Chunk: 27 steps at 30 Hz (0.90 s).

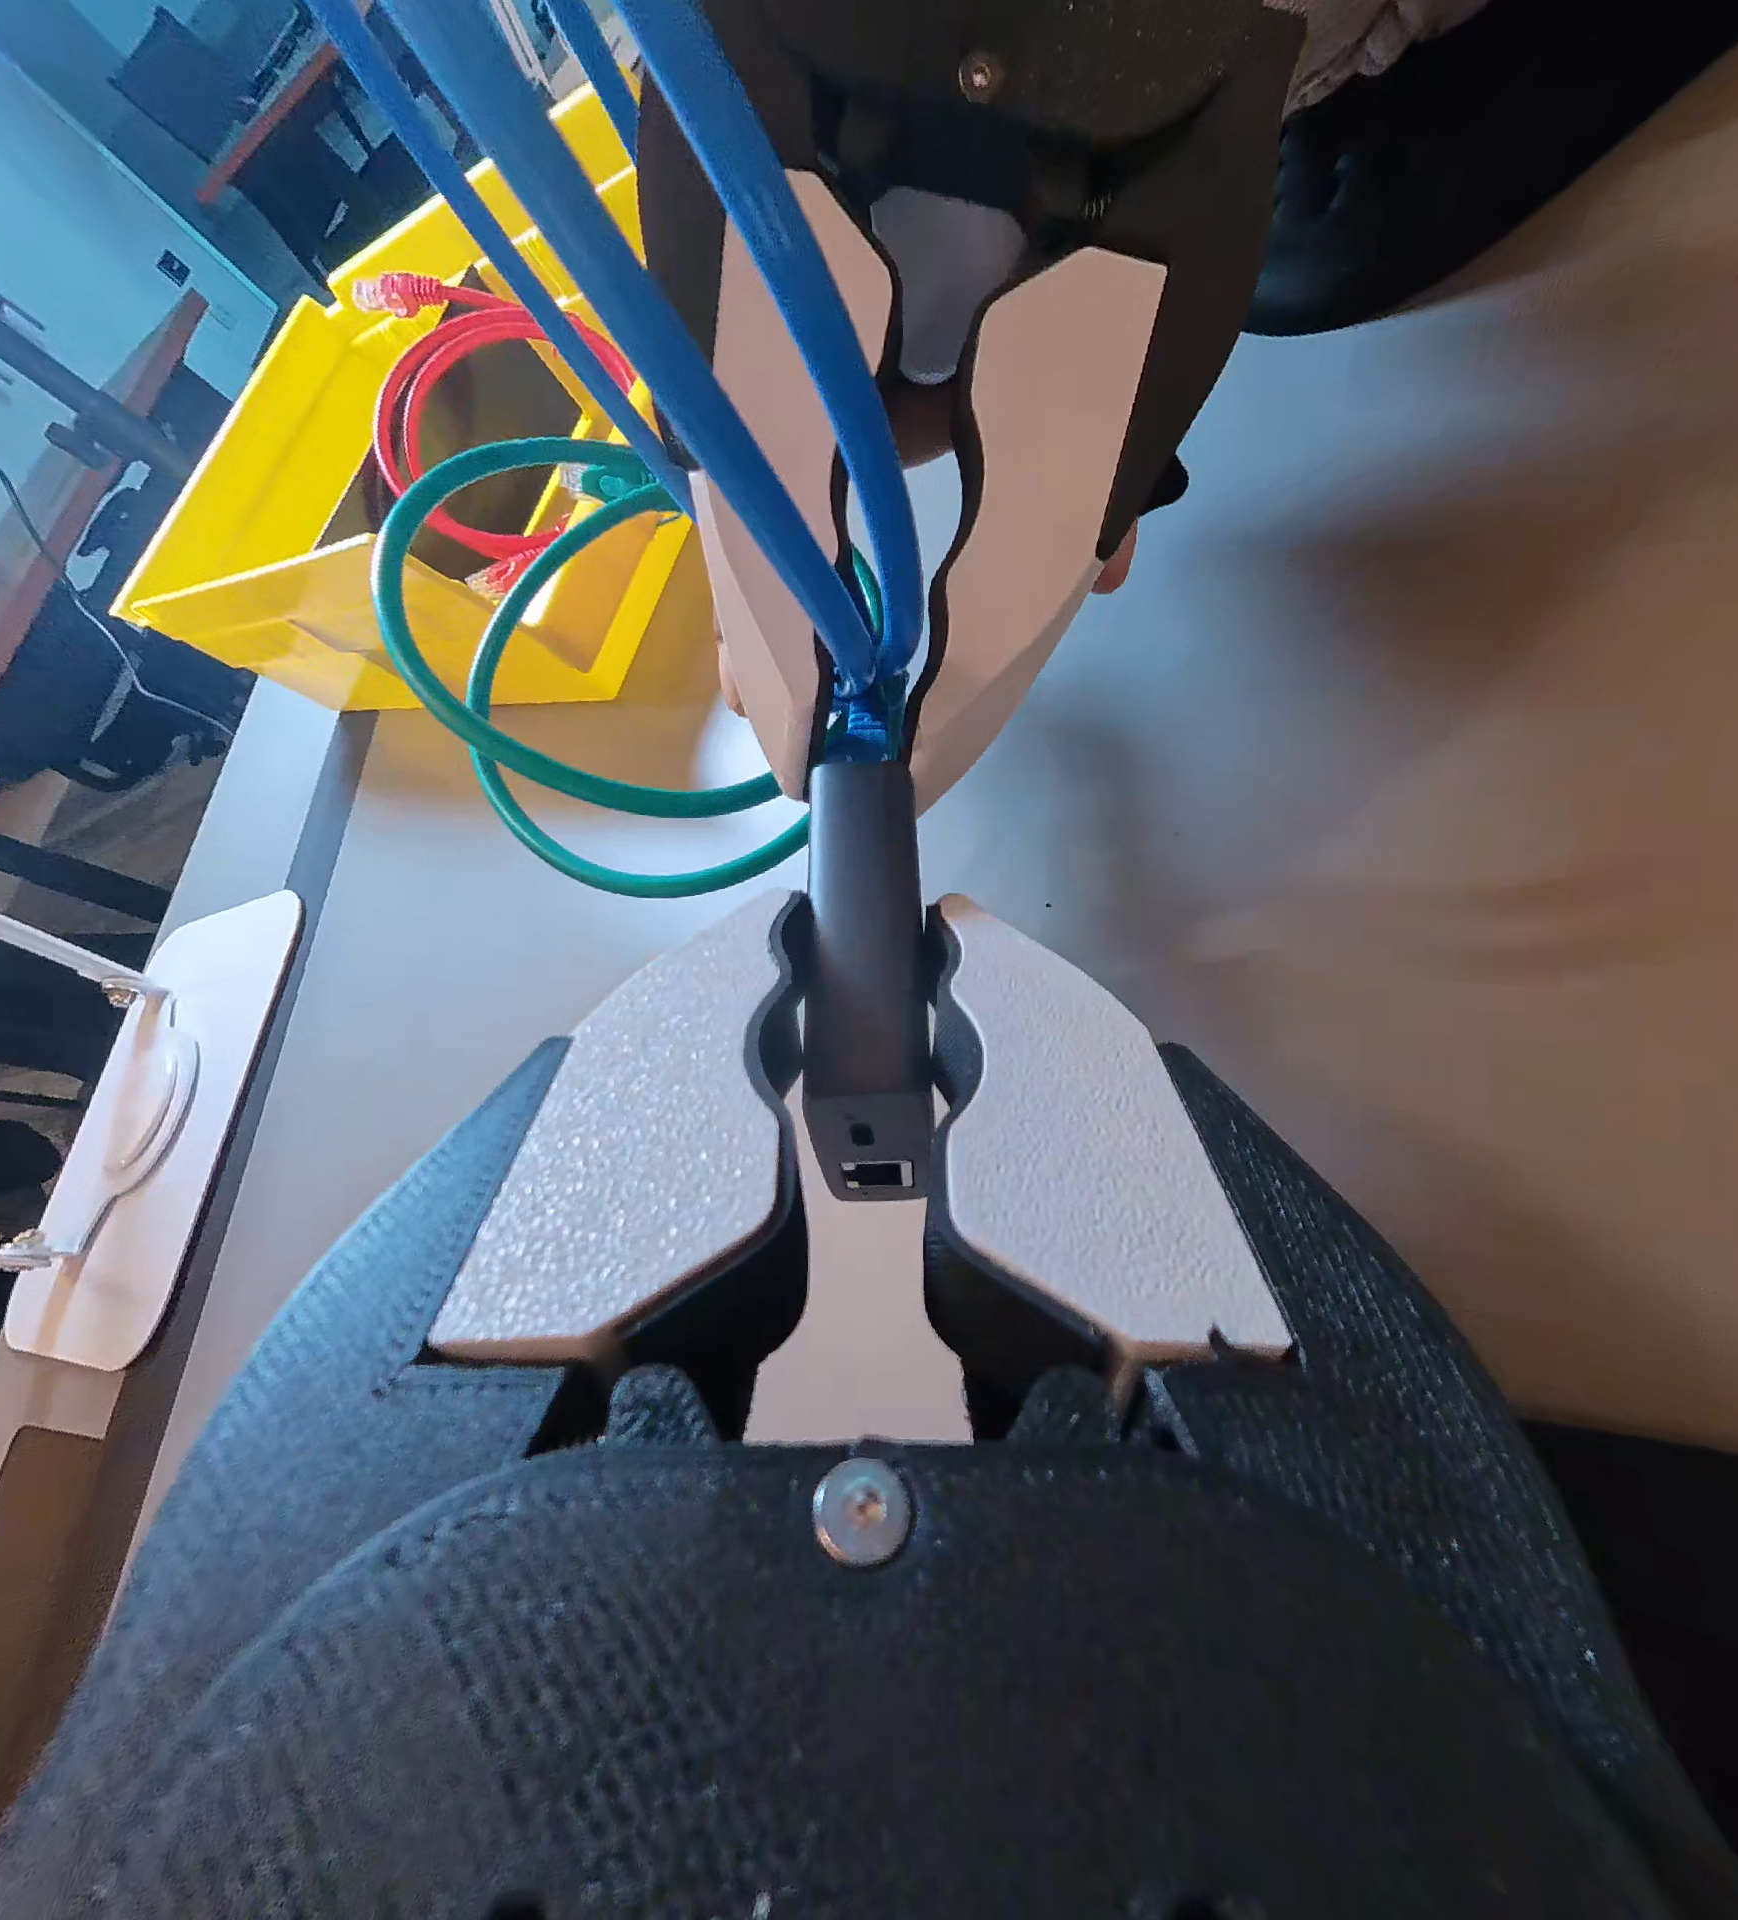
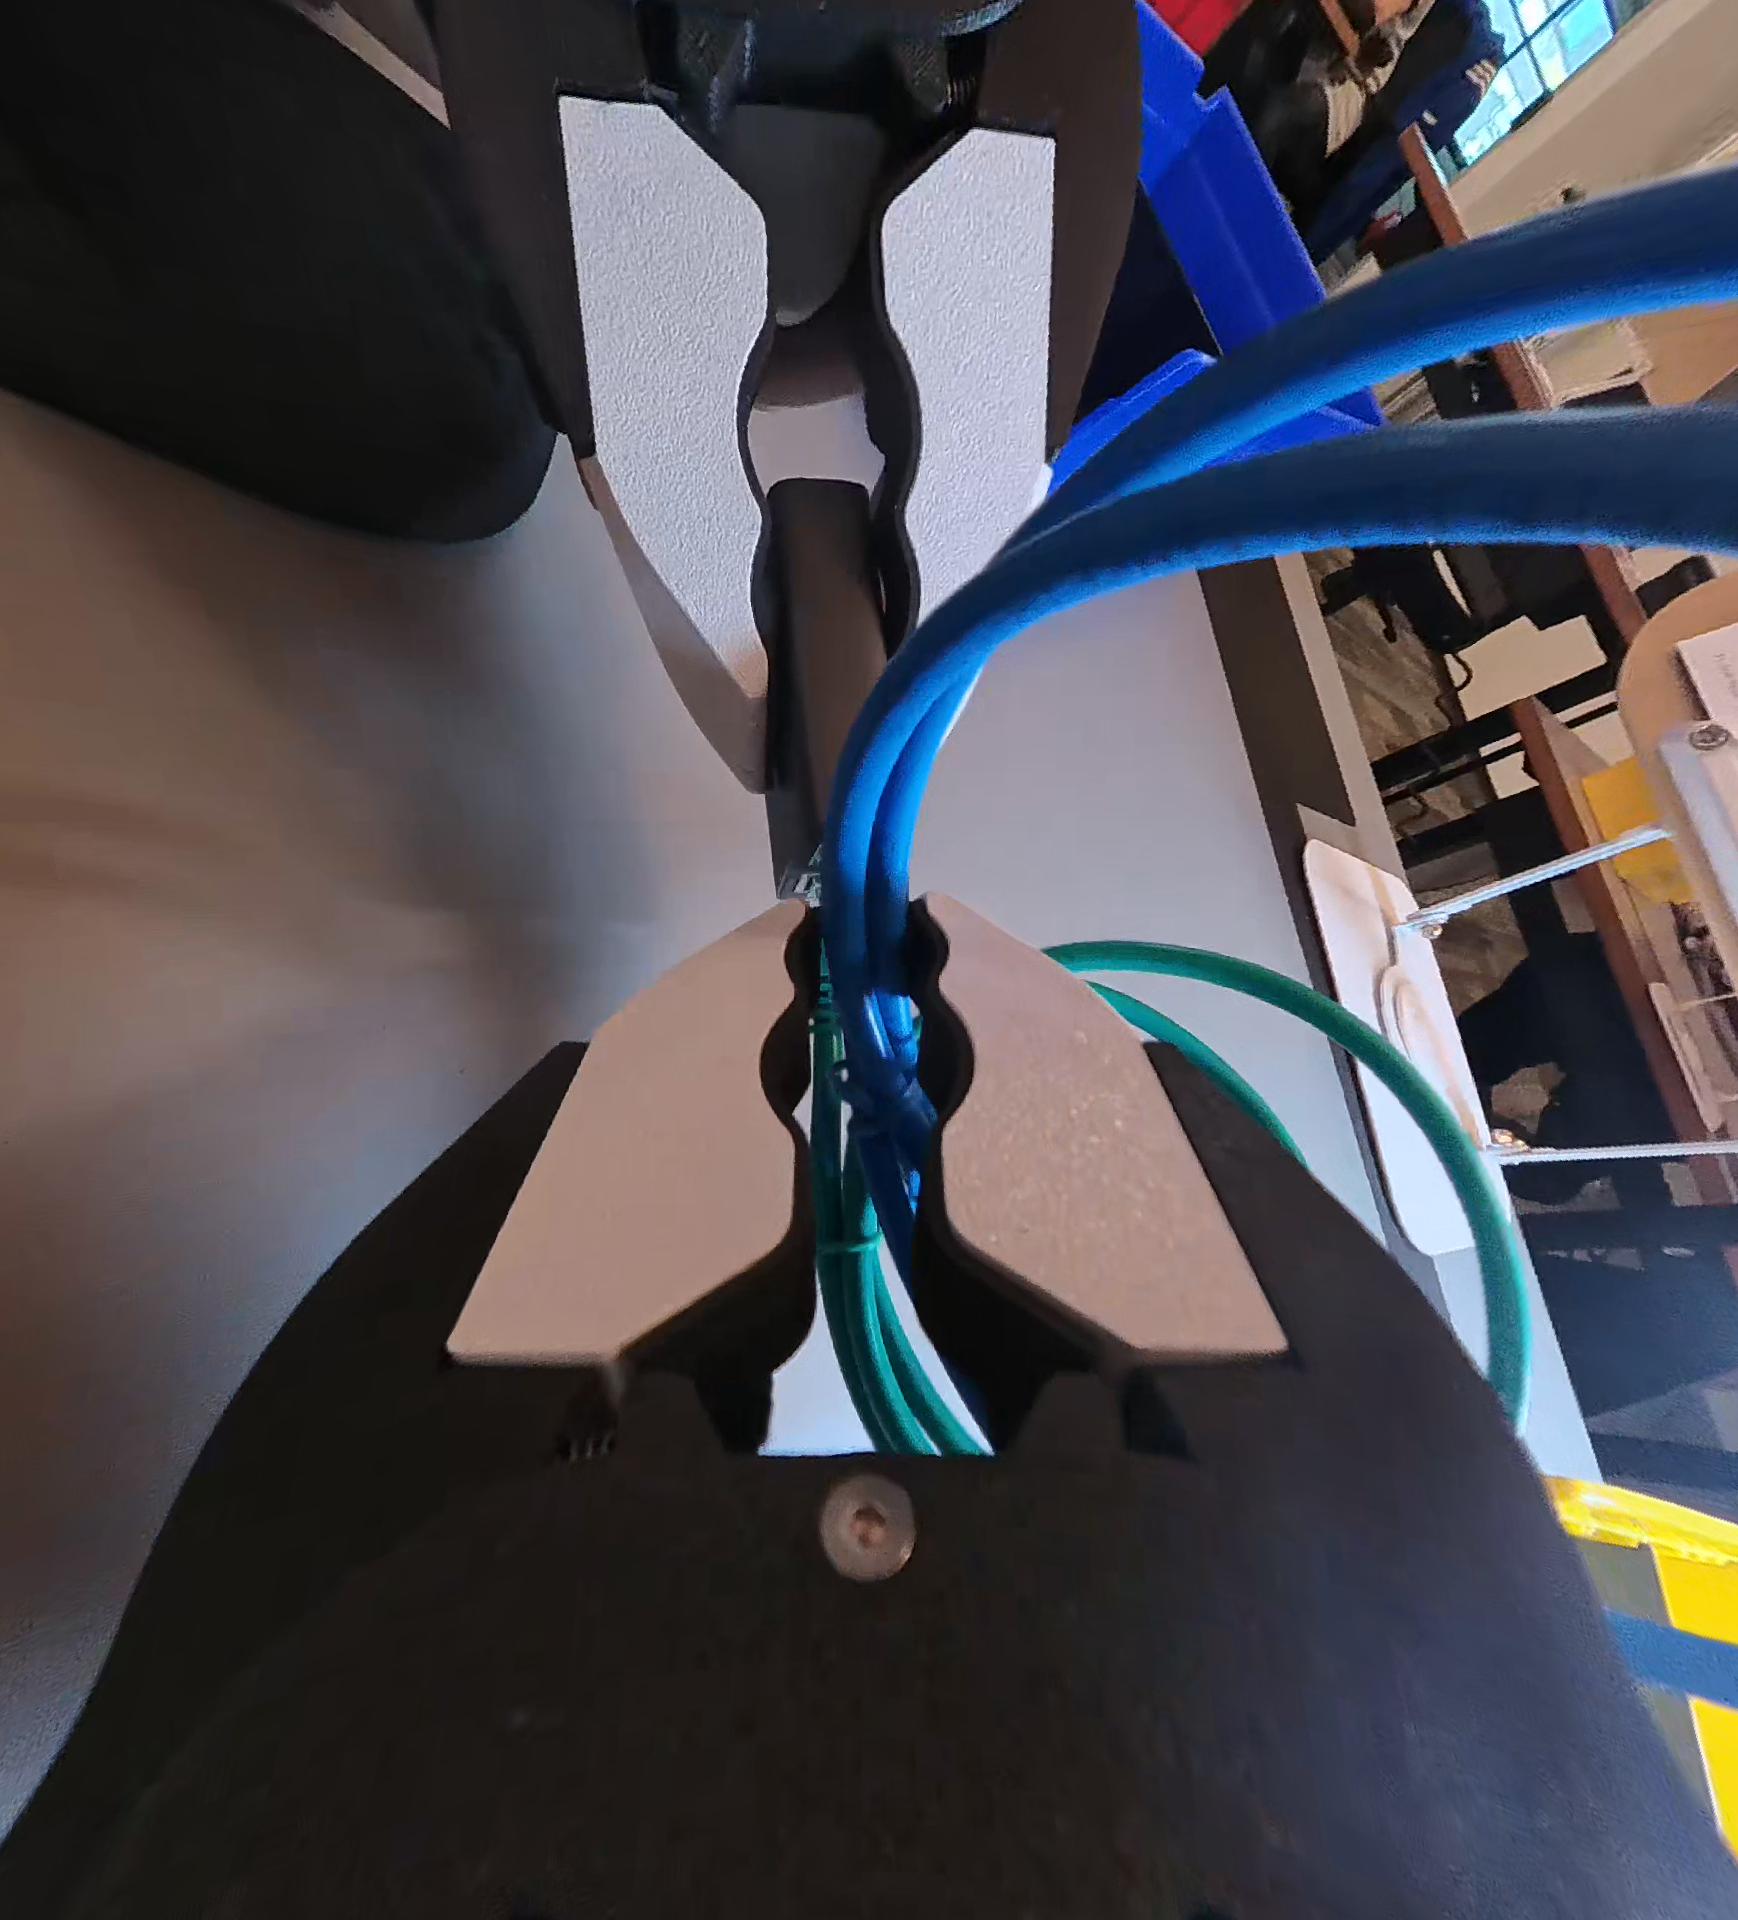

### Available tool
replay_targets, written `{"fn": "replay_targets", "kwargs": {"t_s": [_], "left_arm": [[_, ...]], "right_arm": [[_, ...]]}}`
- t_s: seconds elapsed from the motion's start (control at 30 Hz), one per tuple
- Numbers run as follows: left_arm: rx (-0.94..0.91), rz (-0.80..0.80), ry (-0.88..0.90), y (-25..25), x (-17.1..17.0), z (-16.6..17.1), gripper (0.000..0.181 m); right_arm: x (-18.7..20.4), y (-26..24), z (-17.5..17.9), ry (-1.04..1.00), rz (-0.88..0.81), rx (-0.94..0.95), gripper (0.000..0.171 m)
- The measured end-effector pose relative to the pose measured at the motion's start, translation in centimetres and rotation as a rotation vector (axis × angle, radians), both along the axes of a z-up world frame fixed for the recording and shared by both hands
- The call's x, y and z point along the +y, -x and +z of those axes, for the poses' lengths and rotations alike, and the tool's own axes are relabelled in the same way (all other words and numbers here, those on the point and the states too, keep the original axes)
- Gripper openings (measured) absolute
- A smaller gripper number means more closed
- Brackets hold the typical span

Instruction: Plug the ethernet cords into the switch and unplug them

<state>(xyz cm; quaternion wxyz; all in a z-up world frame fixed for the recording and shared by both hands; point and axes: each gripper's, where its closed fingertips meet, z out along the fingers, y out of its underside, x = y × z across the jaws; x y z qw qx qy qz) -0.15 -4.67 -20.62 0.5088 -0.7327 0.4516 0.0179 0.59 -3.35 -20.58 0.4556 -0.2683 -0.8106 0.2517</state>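
My left gripper [image 1: 863,914] is shut on a narrow black switch [image 1: 865,935], held above the white table and seen end-on. My right gripper [image 2: 863,920] faces it and is shut on the plug end of the blue ethernet cord [image 2: 886,1039], with green cord [image 2: 849,1299] also passing between its fingers. In the left wrist view the right gripper [image 1: 860,769] holds the blue plug [image 1: 865,722] right at the switch's far end; whether it is seated I cannot tell. Blue cord loops [image 1: 636,312] rise up out of frame. In the right wrist view the switch [image 2: 823,644] shows between the left gripper's fingers [image 2: 678,416].
A yellow bin [image 1: 325,499] at the table's left edge holds a red cord [image 1: 449,416]; a green cord [image 1: 553,727] loops from it over the table [image 1: 491,997]. A blue bin [image 2: 1218,239] stands farther off. A white plate [image 1: 138,1122] with clear stands sits at the table edge.
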Motion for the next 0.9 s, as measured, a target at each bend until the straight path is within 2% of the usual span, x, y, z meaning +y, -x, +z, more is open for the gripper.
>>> {"fn": "replay_targets", "kwargs": {"t_s": [0.17, 0.43, 0.67, 0.9], "left_arm": [[-0.011, -0.014, 0.014, -0.2, -0.1, -0.5, 0.020], [0.147, -0.017, -0.028, -0.8, 0.0, -1.5, 0.021], [0.270, -0.110, -0.121, -1.5, -0.6, -1.2, 0.021], [0.286, -0.176, -0.061, -2.3, -0.8, -2.6, 0.022]], "right_arm": [[-0.1, -0.2, -0.4, -0.016, 0.018, -0.012, 0.015], [-0.7, -0.5, -1.2, -0.047, 0.021, -0.042, 0.013], [-1.7, -1.4, -0.9, -0.142, 0.148, -0.014, 0.013], [-2.4, -2.6, -2.1, -0.304, 0.252, -0.106, 0.013]]}}
